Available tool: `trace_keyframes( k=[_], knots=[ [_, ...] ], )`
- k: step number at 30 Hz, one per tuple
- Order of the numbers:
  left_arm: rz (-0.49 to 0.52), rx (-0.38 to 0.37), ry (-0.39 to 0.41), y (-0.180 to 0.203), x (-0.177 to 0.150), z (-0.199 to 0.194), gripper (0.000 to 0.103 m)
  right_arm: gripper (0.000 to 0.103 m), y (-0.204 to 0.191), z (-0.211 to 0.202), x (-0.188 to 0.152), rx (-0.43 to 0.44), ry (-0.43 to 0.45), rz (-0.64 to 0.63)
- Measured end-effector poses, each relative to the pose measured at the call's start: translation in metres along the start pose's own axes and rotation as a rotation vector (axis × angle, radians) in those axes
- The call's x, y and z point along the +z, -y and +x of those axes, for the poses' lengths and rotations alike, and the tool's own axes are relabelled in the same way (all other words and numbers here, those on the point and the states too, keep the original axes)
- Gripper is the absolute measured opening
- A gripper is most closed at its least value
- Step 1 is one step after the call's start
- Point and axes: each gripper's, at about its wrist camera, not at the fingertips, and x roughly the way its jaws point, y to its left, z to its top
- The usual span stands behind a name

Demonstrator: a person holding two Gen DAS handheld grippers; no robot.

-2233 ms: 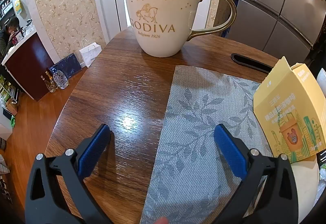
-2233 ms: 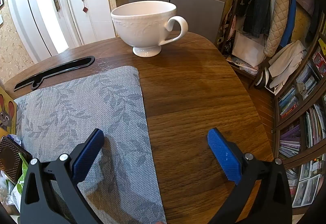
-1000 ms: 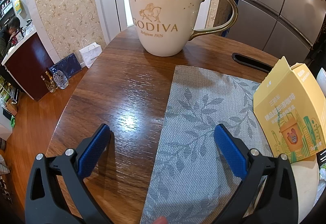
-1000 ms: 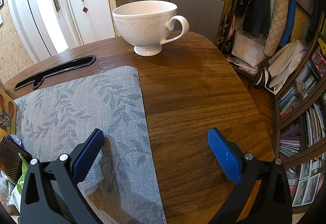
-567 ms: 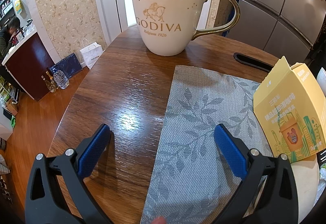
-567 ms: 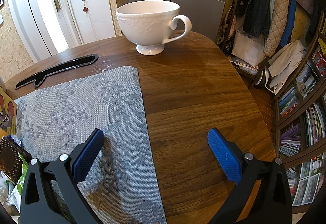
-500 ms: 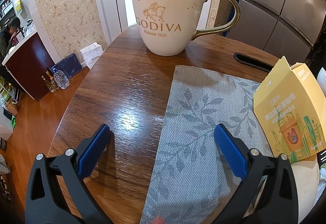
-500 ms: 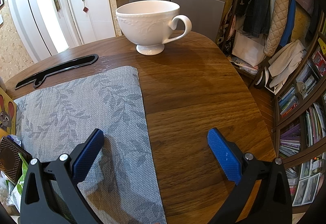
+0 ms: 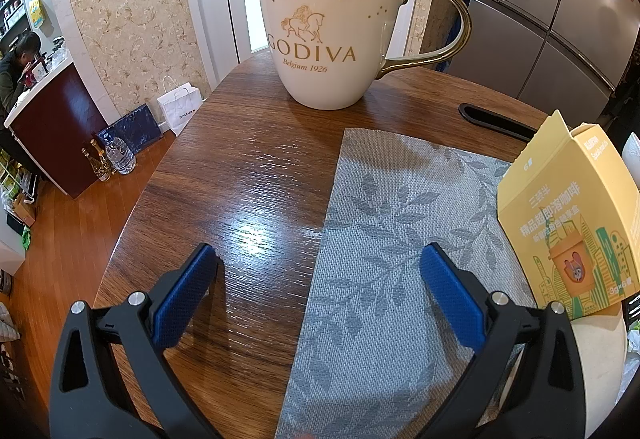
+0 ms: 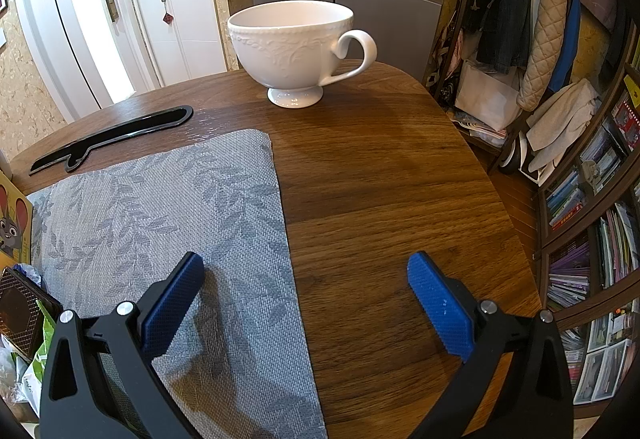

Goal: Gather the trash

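Both jaws apart, holding nothing; yellow box (image 9: 568, 215) right of left gripper (image 9: 316, 279)

Ahead of your left gripper (image 9: 316, 271) the Godiva mug (image 9: 330, 25) stands on the table (image 9: 240, 167), behind the placemat (image 9: 400, 239) — the coffee box (image 9: 568, 223) sits at the placemat's right edge. Ahead of your right gripper (image 10: 302, 279) the teacup (image 10: 292, 47) stands beyond the placemat's far corner, the shoehorn (image 10: 112, 137) lying to its left — wrappers (image 10: 24, 319) lie at the placemat's near left.
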Motion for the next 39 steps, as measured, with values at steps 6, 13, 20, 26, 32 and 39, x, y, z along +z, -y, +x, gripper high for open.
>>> trace_keyframes(
  k=[6, 13, 20, 26, 32, 39],
  knots=[
    [0.003, -0.055, 0.075, -0.008, 0.002, -0.017, 0.102, 0.099, 0.009, -0.015, 0.004, -0.015, 0.049, 0.009],
    [0.121, -0.151, 0.281, -0.012, -0.012, -0.107, 0.102, 0.099, 0.009, -0.133, -0.014, 0.171, 0.241, -0.071],
    [0.281, -0.289, 0.268, 0.017, -0.092, -0.164, 0.102, 0.099, -0.017, -0.187, -0.119, 0.360, 0.112, -0.142],
    [0.250, -0.328, 0.178, 0.037, -0.131, -0.157, 0.102, 0.099, -0.048, -0.172, -0.182, 0.357, 0.002, -0.150],
    [0.271, -0.302, 0.143, 0.058, -0.143, -0.132, 0.102, 0.099, -0.068, -0.152, -0.200, 0.300, 0.009, -0.168],
    [0.248, -0.322, 0.085, 0.061, -0.139, -0.106, 0.081, 0.095, -0.073, -0.139, -0.200, 0.280, 0.042, -0.151]
  ],
)
